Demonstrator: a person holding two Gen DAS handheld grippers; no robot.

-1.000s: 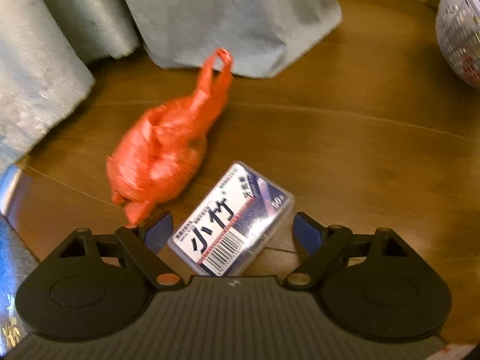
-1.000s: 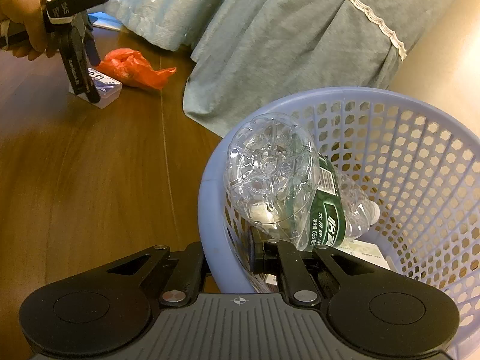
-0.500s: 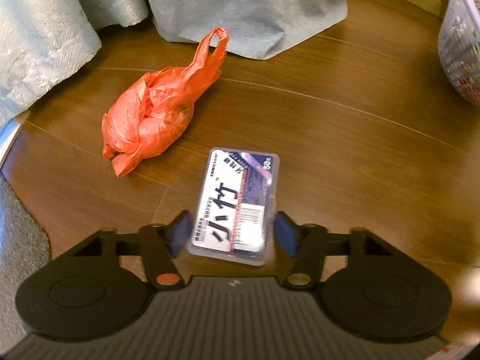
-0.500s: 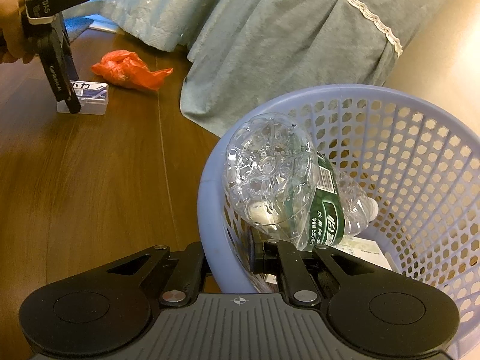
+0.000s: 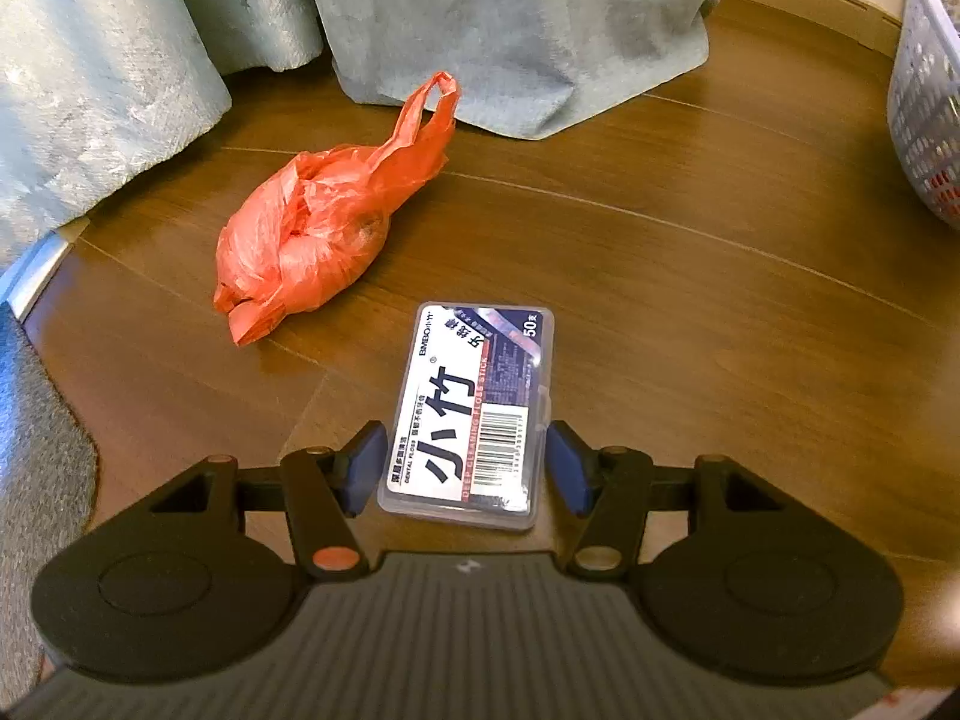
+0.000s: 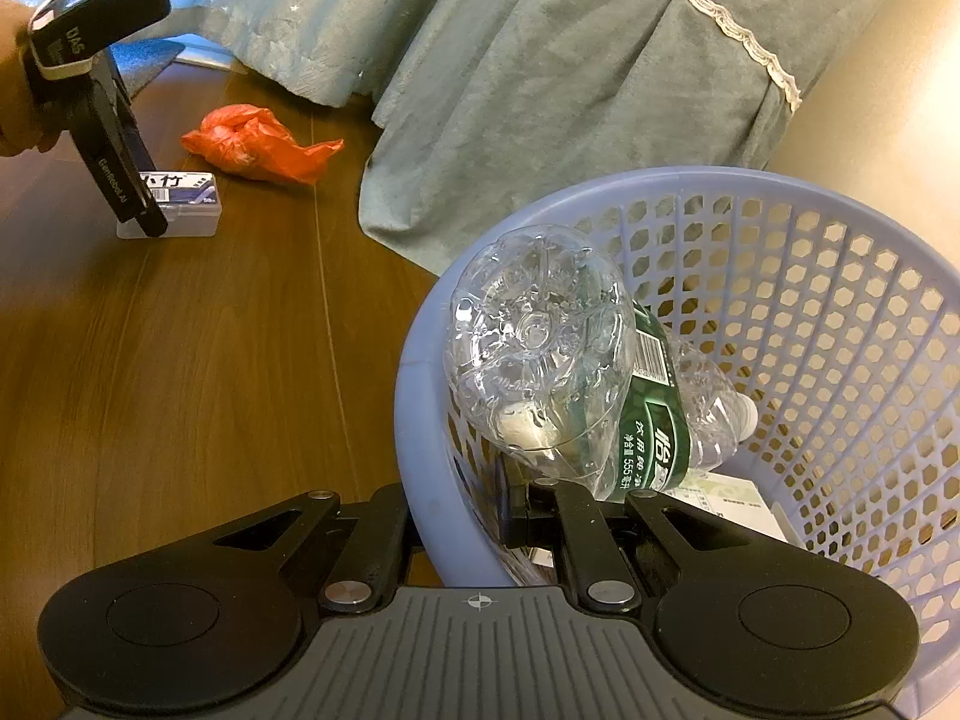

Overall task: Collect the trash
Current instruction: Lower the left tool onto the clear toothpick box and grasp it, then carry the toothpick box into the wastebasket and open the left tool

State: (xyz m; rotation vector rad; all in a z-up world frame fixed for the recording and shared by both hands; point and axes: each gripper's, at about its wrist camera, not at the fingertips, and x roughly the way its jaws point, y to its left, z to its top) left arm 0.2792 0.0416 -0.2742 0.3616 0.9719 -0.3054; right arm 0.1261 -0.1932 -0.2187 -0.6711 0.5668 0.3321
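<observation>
A clear floss stick box [image 5: 471, 414] lies flat on the wooden floor. My left gripper [image 5: 465, 465] is shut on it, its blue pads against both long sides. The right wrist view shows that same gripper [image 6: 150, 221] tipped down over the box [image 6: 180, 210]. An orange plastic bag [image 5: 306, 240] lies just beyond the box to the left, apart from it. My right gripper [image 6: 456, 516] is shut on the rim of the lavender basket [image 6: 420, 408], one finger outside the wall and one inside. A crushed clear water bottle [image 6: 540, 354] with a green label leans in the basket.
Teal bed-skirt fabric [image 5: 510, 30] hangs to the floor behind the bag. A grey rug [image 5: 36, 450] borders the left. The basket [image 5: 924, 120] shows at the far right of the left wrist view. A hand [image 6: 15, 90] holds the left gripper. Paper lies in the basket bottom [image 6: 732, 498].
My left gripper has lined up with the floss box and narrowed its fingers onto the box's sides. The right gripper stays shut on the basket rim.
</observation>
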